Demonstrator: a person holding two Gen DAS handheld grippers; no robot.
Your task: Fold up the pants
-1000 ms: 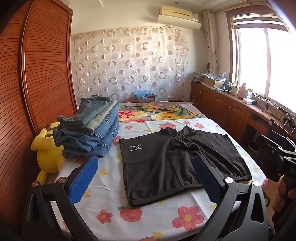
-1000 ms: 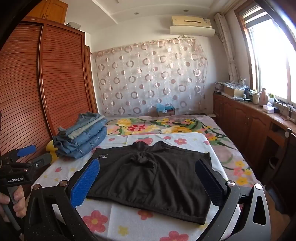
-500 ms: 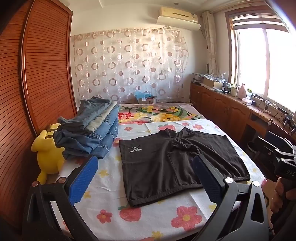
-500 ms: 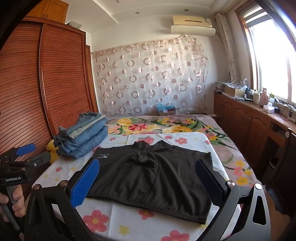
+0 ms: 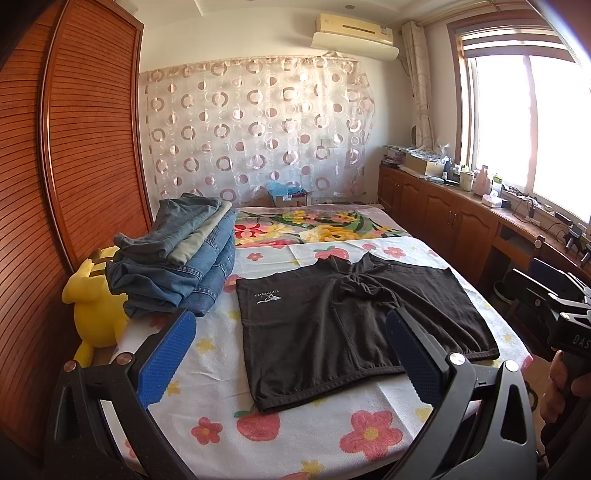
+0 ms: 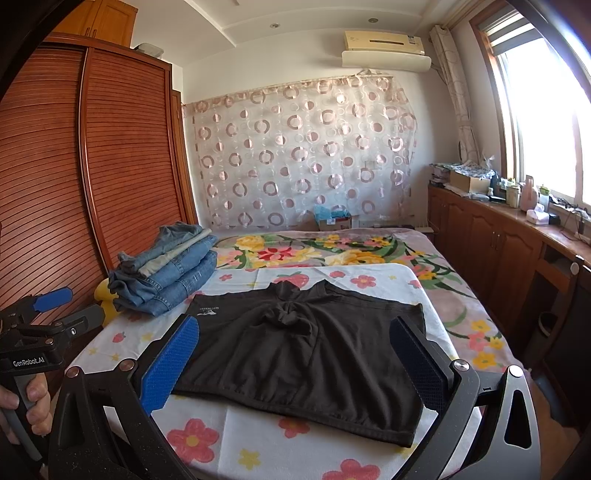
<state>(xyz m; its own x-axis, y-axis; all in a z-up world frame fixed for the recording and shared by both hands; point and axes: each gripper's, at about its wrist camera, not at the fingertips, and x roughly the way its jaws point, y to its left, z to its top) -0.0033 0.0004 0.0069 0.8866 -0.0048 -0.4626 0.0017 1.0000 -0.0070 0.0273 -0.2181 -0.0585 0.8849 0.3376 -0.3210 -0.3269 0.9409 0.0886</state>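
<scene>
1. While both hover above the bed's near edge, left gripper (image 5: 291, 354) and right gripper (image 6: 295, 358) stand spread wide, holding nothing.
2. Black shorts (image 5: 351, 325) lie flat on flowered sheet (image 5: 295, 443).
3. Folded jeans stack (image 5: 177, 258) just left; yellow plush (image 5: 96, 310) beside it.

Black shorts (image 5: 343, 325) on white flower-print sheet (image 5: 303, 439), blue jeans (image 5: 184, 266), yellow plush (image 5: 98, 314).

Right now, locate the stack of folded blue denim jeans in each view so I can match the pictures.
Left wrist view: stack of folded blue denim jeans, left of centre, beside the black shorts.
Right wrist view: the stack, left, mid-height, behind the shorts' left corner.
Shared landmark: white wall air conditioner.
</scene>
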